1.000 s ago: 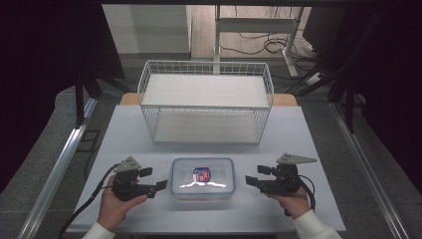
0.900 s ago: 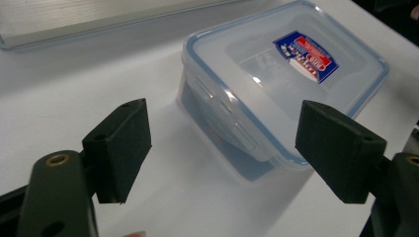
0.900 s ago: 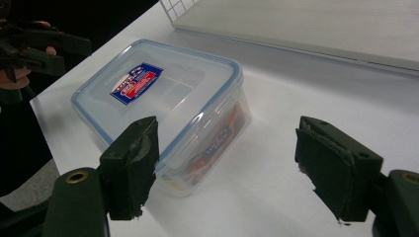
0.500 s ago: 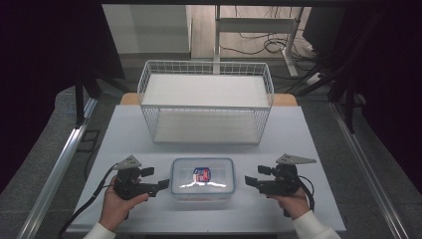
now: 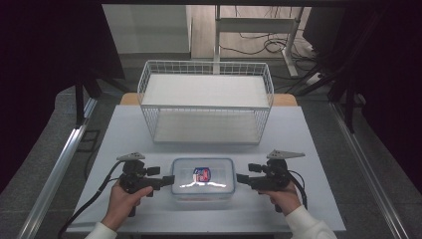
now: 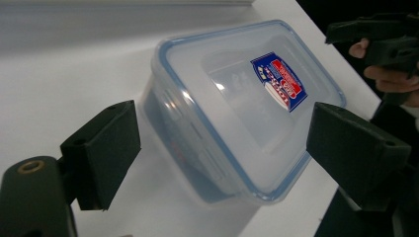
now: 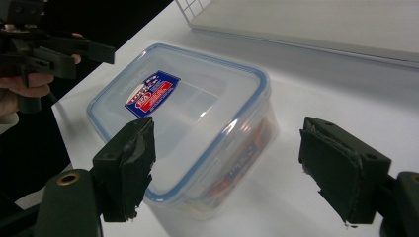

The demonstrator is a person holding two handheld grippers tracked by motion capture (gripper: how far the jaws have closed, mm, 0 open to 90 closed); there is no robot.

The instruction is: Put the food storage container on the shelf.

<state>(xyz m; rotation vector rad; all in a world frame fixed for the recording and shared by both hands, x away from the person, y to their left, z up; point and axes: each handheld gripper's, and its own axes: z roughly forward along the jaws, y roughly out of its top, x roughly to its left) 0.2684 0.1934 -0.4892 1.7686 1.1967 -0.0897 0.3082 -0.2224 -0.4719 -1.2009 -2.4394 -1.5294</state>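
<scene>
A clear lidded container [image 5: 202,178] with a blue-rimmed lid is sitting near the front edge of the counter [image 5: 308,134], about midway along it, and both claws are flanking it. The left claw [image 5: 168,179] is pointing at the container's left end with its jaws spread wide and nothing between them; its tips look very close to the container's wall, though contact cannot be told from above. The right claw [image 5: 242,177] is likewise released, its jaws gaping, and is hanging just off the right end.

The step in hand appears to be taking the container by both ends at once. To do it well, each claw should be coming in level, centred on its short end so the jaws are straddling the wall below the lid rim, and both should be closing together so the box is not skating sideways on the smooth counter.

The left gripper view is showing the container [image 6: 237,108] lying between the spread jaws, with a red-and-blue label [image 6: 279,81] on the lid; from above that label is a small patch. The right gripper view is revealing reddish printing low inside the container [image 7: 188,128], which the overhead camera is losing to glare.

Farther back, a white wire basket [image 5: 206,102] is standing empty toward the rear edge, well apart from the container.
</scene>
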